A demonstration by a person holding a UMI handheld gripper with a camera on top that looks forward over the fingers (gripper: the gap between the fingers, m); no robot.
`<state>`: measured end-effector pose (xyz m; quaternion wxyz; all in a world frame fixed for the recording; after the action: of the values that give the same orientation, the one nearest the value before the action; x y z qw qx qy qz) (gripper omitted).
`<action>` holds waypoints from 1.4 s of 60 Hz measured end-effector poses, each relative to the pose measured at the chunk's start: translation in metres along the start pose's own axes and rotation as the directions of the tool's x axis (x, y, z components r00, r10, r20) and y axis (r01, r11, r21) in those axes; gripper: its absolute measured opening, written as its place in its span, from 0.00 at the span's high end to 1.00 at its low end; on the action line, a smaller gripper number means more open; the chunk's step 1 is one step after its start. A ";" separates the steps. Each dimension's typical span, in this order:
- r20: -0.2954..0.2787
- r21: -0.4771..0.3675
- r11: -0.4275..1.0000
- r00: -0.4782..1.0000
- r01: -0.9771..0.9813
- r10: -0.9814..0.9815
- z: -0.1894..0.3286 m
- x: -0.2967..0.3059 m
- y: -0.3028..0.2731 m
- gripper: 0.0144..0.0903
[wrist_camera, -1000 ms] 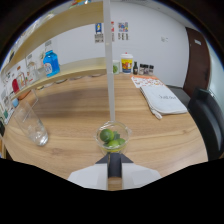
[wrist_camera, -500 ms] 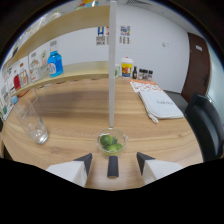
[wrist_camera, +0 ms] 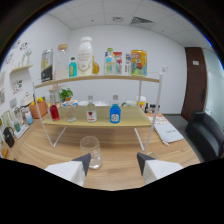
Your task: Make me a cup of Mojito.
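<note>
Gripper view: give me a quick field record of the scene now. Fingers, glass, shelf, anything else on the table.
gripper: fingers open, nothing held
glass: clear, upright on the table, looks empty, just ahead of the left finger
table: wooden
shelf: two-tier white rack beyond the glass
lower tier: blue bottle, red bottle, clear bottles between them
upper tier: row of bottles and cartons, labels unreadable
papers: on the table right of the rack
door: dark, on the far wall
</note>
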<state>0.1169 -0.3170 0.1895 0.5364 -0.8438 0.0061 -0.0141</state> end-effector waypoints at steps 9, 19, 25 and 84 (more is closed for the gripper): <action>0.022 -0.041 0.999 1.000 -0.003 0.004 -0.003 -0.046 0.026 0.06; 0.026 -0.064 0.998 1.000 -0.005 0.006 0.005 -0.071 0.030 0.06; 0.037 -0.020 1.000 0.999 -0.007 0.008 0.018 -0.082 -0.001 0.05; 0.025 -0.073 0.997 0.999 -0.038 0.039 0.186 -0.082 -0.075 0.74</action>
<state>0.0397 -0.1143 0.1773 0.5056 -0.8626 0.0159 0.0075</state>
